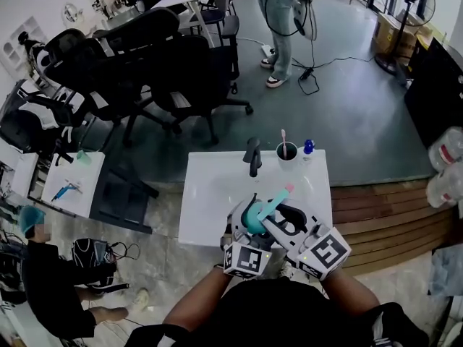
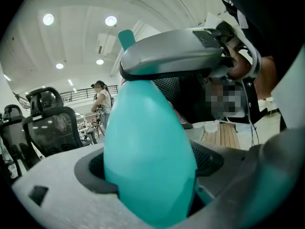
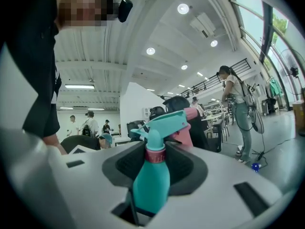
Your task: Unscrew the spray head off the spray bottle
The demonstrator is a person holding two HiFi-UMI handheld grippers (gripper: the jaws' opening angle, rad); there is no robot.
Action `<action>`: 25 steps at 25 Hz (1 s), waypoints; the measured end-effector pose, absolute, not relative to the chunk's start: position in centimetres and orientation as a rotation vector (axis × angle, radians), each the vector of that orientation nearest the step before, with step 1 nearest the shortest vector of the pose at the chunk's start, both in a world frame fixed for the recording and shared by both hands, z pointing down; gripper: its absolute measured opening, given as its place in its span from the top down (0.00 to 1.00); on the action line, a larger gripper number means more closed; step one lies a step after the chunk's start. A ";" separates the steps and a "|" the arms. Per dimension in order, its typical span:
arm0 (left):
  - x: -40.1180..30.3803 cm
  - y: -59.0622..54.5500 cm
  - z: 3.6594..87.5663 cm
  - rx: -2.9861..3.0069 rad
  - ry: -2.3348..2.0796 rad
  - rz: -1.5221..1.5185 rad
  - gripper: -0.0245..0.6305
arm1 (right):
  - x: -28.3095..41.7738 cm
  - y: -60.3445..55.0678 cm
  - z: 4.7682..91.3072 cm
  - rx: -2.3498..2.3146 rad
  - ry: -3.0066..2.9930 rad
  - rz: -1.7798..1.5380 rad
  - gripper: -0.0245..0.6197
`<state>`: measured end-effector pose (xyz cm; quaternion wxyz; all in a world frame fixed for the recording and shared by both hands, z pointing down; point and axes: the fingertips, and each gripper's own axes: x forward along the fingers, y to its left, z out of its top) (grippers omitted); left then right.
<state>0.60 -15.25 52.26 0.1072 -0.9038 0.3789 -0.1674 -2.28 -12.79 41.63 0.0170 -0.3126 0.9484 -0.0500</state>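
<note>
A teal spray bottle [image 1: 253,219] is held in the air over the near edge of the white table [image 1: 210,194]. My left gripper [image 1: 244,221] is shut on its fat body [image 2: 150,161], which fills the space between the dark pads. The spray head [image 3: 164,123] is teal with a pink trigger, above a pink collar [image 3: 155,155]. My right gripper [image 3: 155,159] sits round the neck, its pads against the collar. In the left gripper view its grey jaw [image 2: 176,51] caps the bottle's top. The bottle's base is hidden.
At the table's far edge stand a black tap-like fixture [image 1: 252,156], a black cup [image 1: 286,152] with a pink stick, and a small blue object [image 1: 309,147]. Office chairs [image 1: 166,71] crowd the back left. A person [image 1: 282,20] stands beyond; wooden steps [image 1: 383,208] lie right.
</note>
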 end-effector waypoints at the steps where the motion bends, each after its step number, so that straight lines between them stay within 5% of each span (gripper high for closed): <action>1: 0.6 -15.2 52.4 -2.662 1.104 -0.500 0.25 | -2.2 -12.8 41.6 -0.958 2.945 -0.149 0.75; 11: 1.4 -14.9 52.9 -2.773 0.981 -0.458 0.26 | -2.0 -13.2 41.5 -0.831 2.992 -0.151 0.75; 25: 4.0 -11.3 49.9 -2.957 0.267 -0.295 0.26 | -1.9 -11.0 38.8 -0.125 3.099 -0.081 0.75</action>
